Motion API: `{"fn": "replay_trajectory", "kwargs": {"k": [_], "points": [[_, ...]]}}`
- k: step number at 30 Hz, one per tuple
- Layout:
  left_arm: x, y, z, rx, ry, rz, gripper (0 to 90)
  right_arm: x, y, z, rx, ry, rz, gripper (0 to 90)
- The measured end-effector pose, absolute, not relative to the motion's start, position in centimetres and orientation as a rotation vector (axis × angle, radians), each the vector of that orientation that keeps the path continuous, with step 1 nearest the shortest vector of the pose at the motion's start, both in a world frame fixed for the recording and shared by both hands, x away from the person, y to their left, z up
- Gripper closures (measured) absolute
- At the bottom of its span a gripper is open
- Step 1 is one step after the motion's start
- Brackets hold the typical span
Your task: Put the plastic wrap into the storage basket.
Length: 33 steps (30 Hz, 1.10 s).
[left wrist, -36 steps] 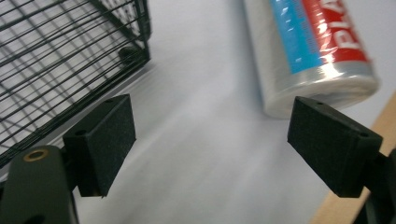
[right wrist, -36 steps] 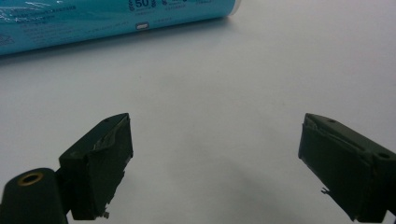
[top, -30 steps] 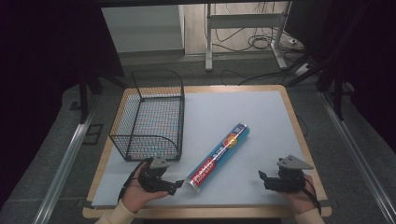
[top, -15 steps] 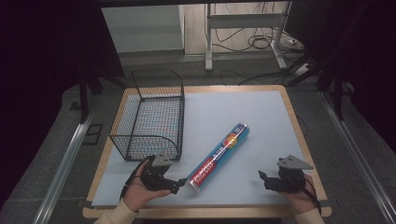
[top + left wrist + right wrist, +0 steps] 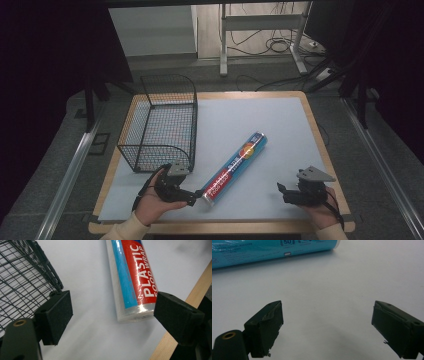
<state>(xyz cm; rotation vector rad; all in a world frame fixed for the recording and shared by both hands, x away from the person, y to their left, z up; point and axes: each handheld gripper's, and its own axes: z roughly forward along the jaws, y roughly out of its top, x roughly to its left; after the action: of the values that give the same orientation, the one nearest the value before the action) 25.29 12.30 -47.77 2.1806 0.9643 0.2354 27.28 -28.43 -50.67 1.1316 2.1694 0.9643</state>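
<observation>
A roll of plastic food wrap [image 5: 235, 168], blue and red, lies diagonally on the white mat [image 5: 250, 125]. My left gripper [image 5: 192, 196] is open at the roll's near end, its jaws spread wide on either side of that end [image 5: 135, 290] without touching it. A black wire basket [image 5: 160, 122] stands at the left, close behind this gripper. My right gripper [image 5: 285, 192] is open near the front right of the mat, nothing between its jaws. In the right gripper view the roll [image 5: 272, 250] lies across the top, well ahead of that gripper [image 5: 327, 325].
The wooden table edge [image 5: 180, 315] runs just beyond the roll's near end. The basket's mesh corner [image 5: 27, 277] sits beside my left jaw. Bare mat lies between the roll and my right gripper. Desk legs and cables are on the floor behind the table.
My left gripper has edged a little to the right, closer to the roll's near end. The right gripper and the roll have stayed put.
</observation>
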Motion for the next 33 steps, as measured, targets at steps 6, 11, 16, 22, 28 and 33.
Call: {"fn": "replay_trajectory", "kwargs": {"k": [6, 11, 16, 22, 28, 33], "points": [[25.5, 11.9, -47.5, 2.186, 0.954, 0.236, 15.5, 27.3, -28.4, -50.7, 1.132, 2.171, 0.963, 10.7], [25.7, 11.4, -47.3, 2.191, 0.946, 0.237, 15.5, 27.3, -28.4, -50.7, 1.130, 2.170, 0.961, 10.7], [25.8, 11.1, -46.9, 2.196, 0.933, 0.239, 15.5, 27.2, -28.4, -50.6, 1.129, 2.171, 0.962, 10.7], [26.2, 10.4, -46.1, 2.200, 0.911, 0.245, 15.4, 27.2, -28.4, -50.6, 1.125, 2.169, 0.961, 10.7], [26.6, 9.8, -45.6, 2.197, 0.895, 0.251, 15.5, 27.1, -28.3, -50.6, 1.123, 2.173, 0.960, 10.7], [27.0, 9.5, -45.4, 2.208, 0.887, 0.247, 15.4, 27.2, -28.3, -50.6, 1.124, 2.172, 0.960, 10.7]]}}
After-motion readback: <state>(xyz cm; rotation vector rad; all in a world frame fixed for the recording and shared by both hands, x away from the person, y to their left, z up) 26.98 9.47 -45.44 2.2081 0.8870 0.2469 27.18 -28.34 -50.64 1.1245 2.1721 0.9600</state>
